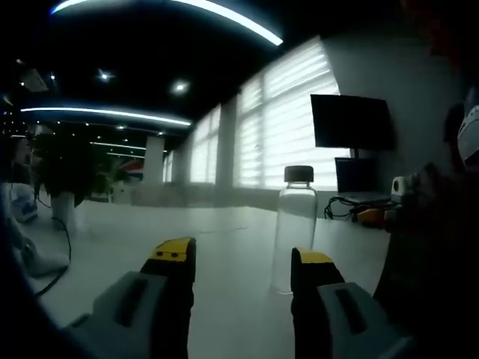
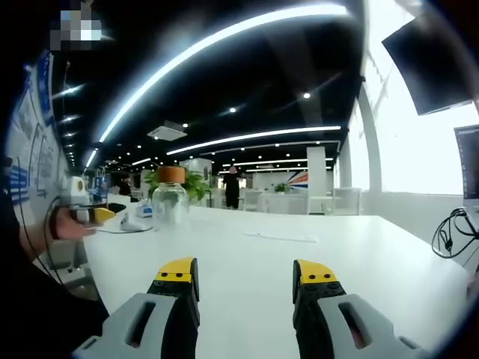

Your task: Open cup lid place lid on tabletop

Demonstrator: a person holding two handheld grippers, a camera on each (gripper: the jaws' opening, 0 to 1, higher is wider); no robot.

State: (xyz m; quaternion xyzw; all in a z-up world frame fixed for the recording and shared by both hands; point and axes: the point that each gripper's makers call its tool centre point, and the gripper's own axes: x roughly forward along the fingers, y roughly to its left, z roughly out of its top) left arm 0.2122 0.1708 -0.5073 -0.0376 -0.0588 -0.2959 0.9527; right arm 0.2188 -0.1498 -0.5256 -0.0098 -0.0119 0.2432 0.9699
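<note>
Glass cup (image 1: 294, 239) stands capped on the white surface (image 1: 224, 247); lid (image 1: 299, 174) untouched, both grippers' fingers (image 1: 174, 258) wide, empty.

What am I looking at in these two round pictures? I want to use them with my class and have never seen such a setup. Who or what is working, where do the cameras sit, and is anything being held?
No robot arm is at work: a person holds a hand tool with two jaws in each hand, and a fisheye camera rides on each tool, looking forward along its jaws. In the left gripper view, the left gripper shows as two grey jaws with yellow tips, standing apart with nothing between them. Just beyond them, a clear bottle with its dark lid on stands upright on the white table. In the right gripper view, the right gripper is likewise open and empty. The same bottle stands far off to the left, near the person's hand. So nothing is held yet.
</note>
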